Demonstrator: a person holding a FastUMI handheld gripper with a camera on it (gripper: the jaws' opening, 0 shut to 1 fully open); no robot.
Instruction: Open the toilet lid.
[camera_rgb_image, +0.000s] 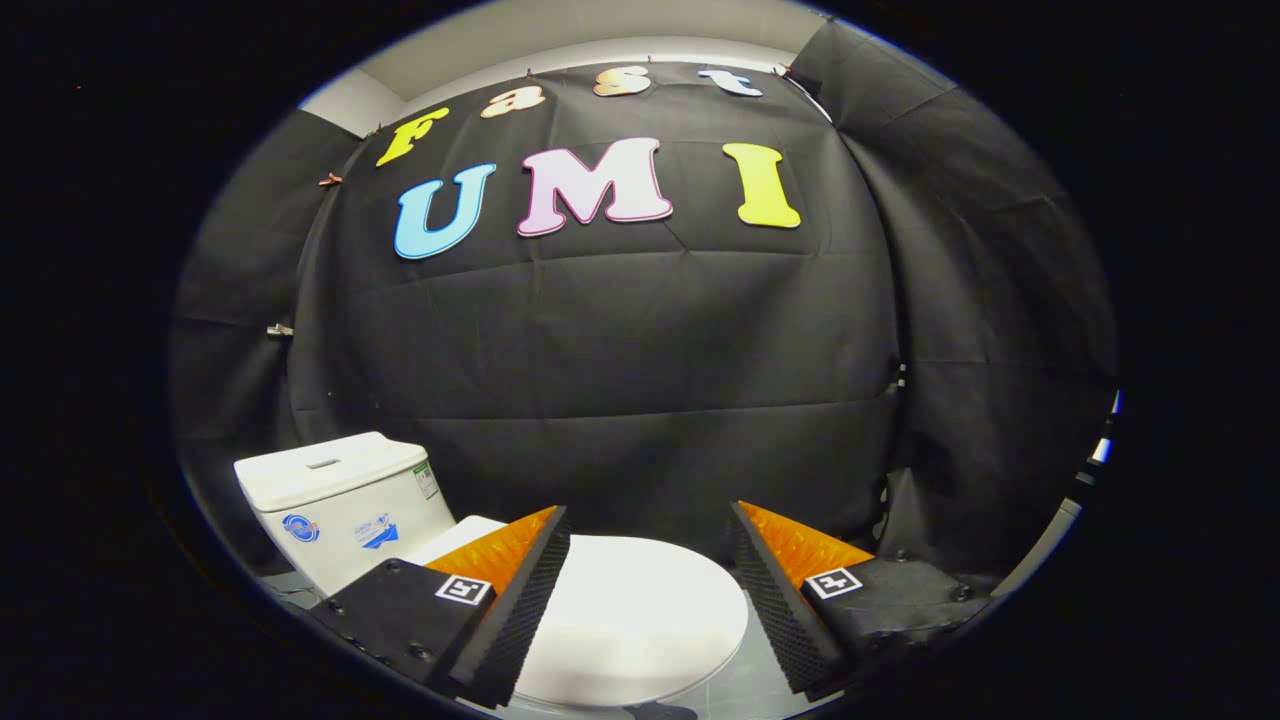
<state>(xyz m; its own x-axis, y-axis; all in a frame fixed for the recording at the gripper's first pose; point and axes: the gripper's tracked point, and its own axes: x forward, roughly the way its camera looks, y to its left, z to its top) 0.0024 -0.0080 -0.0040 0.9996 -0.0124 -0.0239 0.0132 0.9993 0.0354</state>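
Taking the lid (630, 610) as the landmark: to its left and a little behind it stands the white tank (340, 505), a boxy cistern with a flat top that carries a small grey button plate (323, 463). Two blue stickers sit on the tank's front face and a narrow label with green on it runs down its right corner; none of them can be read. The tank's lower right corner is hidden behind the left finger (510, 600), a wedge with a ribbed black pad on its inner face, an orange top and a black mount bearing a square black-and-white marker. This finger overlaps the lid's left edge in the view; whether it touches the lid cannot be told. The lid itself is white, oval and smooth, lying down flat and closed over the bowl, with its wide rounded front reaching toward the right. It sits between the fingers and just beyond them, filling most of the gap. The gripper (650, 590) is wide open, holding nothing, its two pads facing each other across the lid. To the lid's right is the right finger (780, 600), built the same way, and it appears clear of the lid's rim, with a strip of pale grey floor (750, 680) showing between them. Behind the lid hangs the black cloth wall (640, 380).
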